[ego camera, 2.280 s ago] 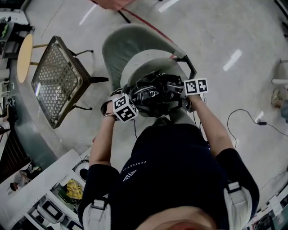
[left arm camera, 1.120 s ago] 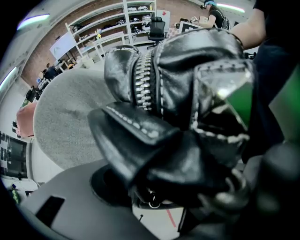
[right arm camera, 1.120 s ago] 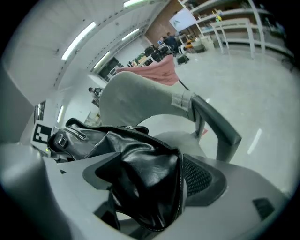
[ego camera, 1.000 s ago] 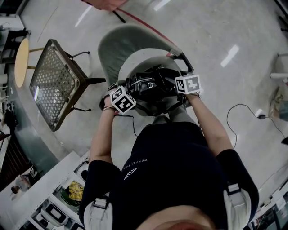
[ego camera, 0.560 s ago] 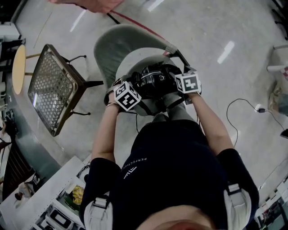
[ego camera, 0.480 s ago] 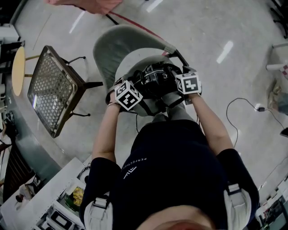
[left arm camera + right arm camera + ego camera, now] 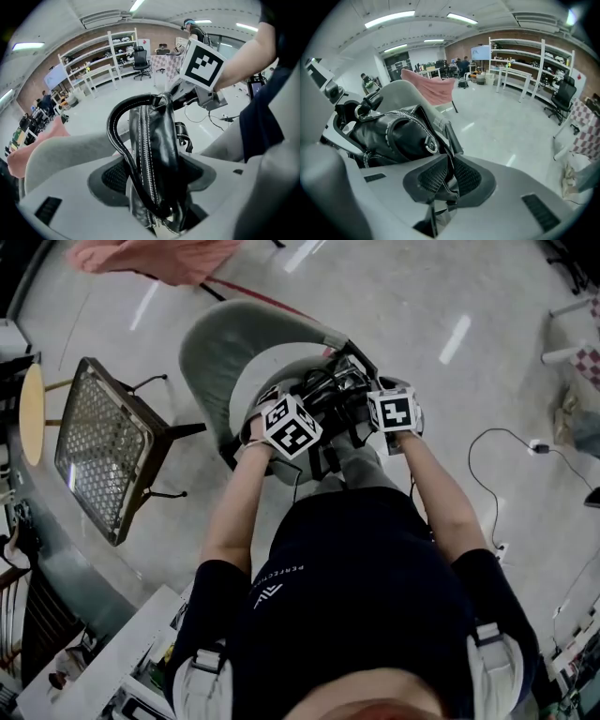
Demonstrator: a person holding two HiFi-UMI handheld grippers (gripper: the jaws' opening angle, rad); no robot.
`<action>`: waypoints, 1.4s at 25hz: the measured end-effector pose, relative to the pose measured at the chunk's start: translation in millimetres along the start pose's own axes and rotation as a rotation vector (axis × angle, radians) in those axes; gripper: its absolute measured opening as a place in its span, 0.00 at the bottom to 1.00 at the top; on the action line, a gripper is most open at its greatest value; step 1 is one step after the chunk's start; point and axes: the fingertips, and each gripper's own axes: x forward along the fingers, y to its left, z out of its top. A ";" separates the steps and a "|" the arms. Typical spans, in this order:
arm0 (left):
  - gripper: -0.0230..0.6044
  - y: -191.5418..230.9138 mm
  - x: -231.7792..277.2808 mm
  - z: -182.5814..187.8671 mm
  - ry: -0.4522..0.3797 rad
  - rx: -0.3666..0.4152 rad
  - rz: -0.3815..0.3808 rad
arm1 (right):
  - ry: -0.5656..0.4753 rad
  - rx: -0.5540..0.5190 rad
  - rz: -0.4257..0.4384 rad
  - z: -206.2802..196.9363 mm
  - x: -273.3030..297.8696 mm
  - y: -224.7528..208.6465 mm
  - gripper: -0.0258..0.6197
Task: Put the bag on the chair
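A black leather bag (image 7: 330, 390) hangs over the seat of a grey-green chair (image 7: 208, 345). In the left gripper view the bag (image 7: 157, 140) stands on edge, zipper up, and its near end lies between the wide jaws of my left gripper (image 7: 157, 190). Those jaws have just been opening, and I see no squeeze on the leather. My right gripper (image 7: 446, 177) has just been closing and is shut on a thin black strap (image 7: 449, 140) of the bag (image 7: 393, 133). Both marker cubes sit side by side over the seat, hiding much of the bag in the head view.
A wire-mesh side table (image 7: 101, 454) stands left of the chair, beside a round wooden top (image 7: 31, 413). A pink cloth (image 7: 164, 257) lies beyond the backrest. A cable (image 7: 506, 442) trails on the floor at right. White shelving (image 7: 525, 70) lines the far wall.
Both hands have carried the bag further over the seat towards the backrest. The left cube has moved right, closer to the right one. The head camera's view has shifted.
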 end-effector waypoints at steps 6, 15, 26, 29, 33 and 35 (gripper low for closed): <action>0.56 8.5 -6.4 5.9 0.007 0.042 0.056 | -0.027 0.002 0.009 -1.7 -8.6 5.1 0.14; 0.53 5.6 -26.1 17.4 -0.030 0.078 0.131 | -0.038 -0.046 0.011 -5.3 -24.7 16.7 0.14; 0.36 11.8 -66.7 29.5 -0.134 0.079 0.242 | -0.102 -0.117 0.017 14.0 -48.4 51.3 0.14; 0.36 7.4 -74.6 23.1 -0.152 0.058 0.258 | -0.115 -0.117 0.021 15.3 -55.9 62.0 0.14; 0.35 0.5 -79.5 20.7 -0.181 0.020 0.257 | -0.167 -0.135 0.030 26.1 -64.2 74.3 0.14; 0.32 -4.0 -79.1 20.6 -0.190 -0.002 0.257 | -0.182 -0.153 0.035 29.6 -67.9 79.1 0.14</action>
